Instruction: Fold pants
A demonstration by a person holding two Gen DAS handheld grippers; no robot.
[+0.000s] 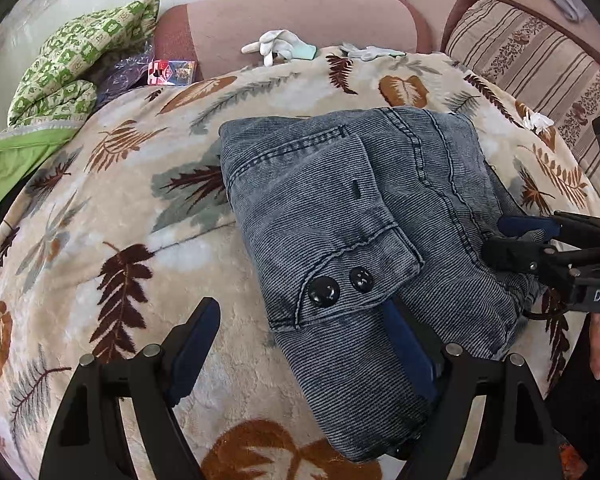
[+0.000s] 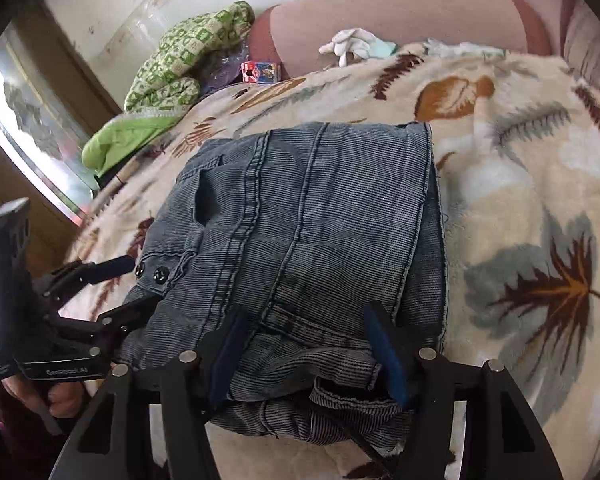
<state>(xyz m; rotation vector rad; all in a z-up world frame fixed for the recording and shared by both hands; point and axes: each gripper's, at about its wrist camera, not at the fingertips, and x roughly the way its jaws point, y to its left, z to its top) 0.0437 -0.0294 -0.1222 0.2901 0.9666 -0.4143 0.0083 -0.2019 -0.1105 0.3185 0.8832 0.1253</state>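
Right claw [image 2: 306, 350] straddles folded pants [image 2: 300, 216], hiding their edge.

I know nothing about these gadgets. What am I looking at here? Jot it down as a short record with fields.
Garment: grey-blue pants, folded into a thick bundle, two black buttons showing
Surface: leaf-print blanket
Left tool: jaws wide open, one finger on the blanket, the other at the bundle's near edge
Right tool: jaws straddle the bundle's near end; whether they pinch it is unclear
Behind: white gloves, green patterned cloth
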